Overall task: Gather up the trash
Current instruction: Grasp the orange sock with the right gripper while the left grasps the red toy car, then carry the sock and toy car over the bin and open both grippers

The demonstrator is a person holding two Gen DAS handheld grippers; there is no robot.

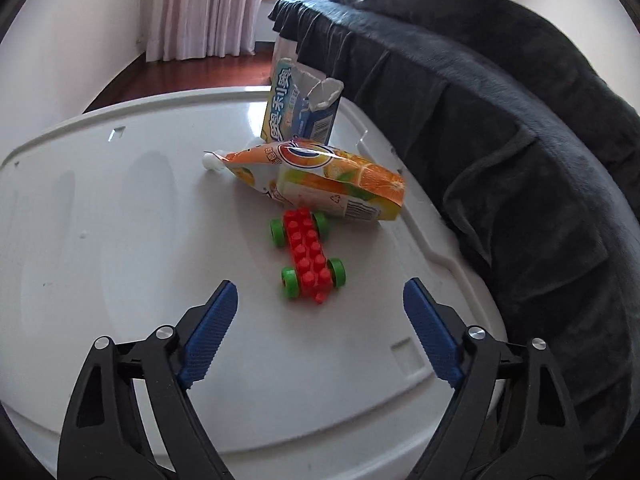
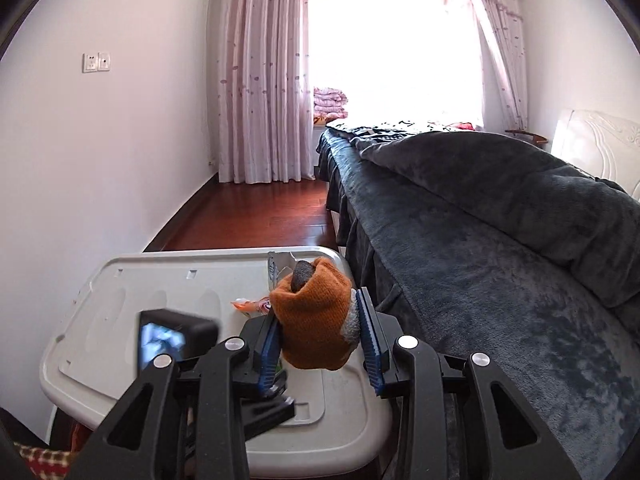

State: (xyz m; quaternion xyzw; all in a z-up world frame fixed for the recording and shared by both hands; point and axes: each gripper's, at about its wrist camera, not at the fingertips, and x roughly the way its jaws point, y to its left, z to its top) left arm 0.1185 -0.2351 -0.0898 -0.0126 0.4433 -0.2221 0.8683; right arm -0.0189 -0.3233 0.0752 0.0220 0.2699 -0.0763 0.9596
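An orange juice pouch [image 1: 320, 180] with a white cap lies on the white plastic lid [image 1: 120, 240]. Behind it stands a torn blue and yellow carton [image 1: 300, 108]. A red brick toy car [image 1: 308, 256] with green wheels lies just in front of the pouch. My left gripper [image 1: 320, 296] hovers open near the toy car, nothing between its blue pads. In the right wrist view my right gripper [image 2: 320, 300] is shut on an orange knitted sock [image 2: 316, 316] with a grey patch, held above the lid [image 2: 140, 276]. Part of the pouch [image 2: 250, 306] shows behind it.
A bed with a dark grey blanket [image 1: 500, 140] runs along the lid's right side. The left gripper's camera [image 2: 172, 336] sits low left in the right wrist view. Pink curtains [image 2: 264, 80], a window and red wooden floor [image 2: 260, 216] lie beyond.
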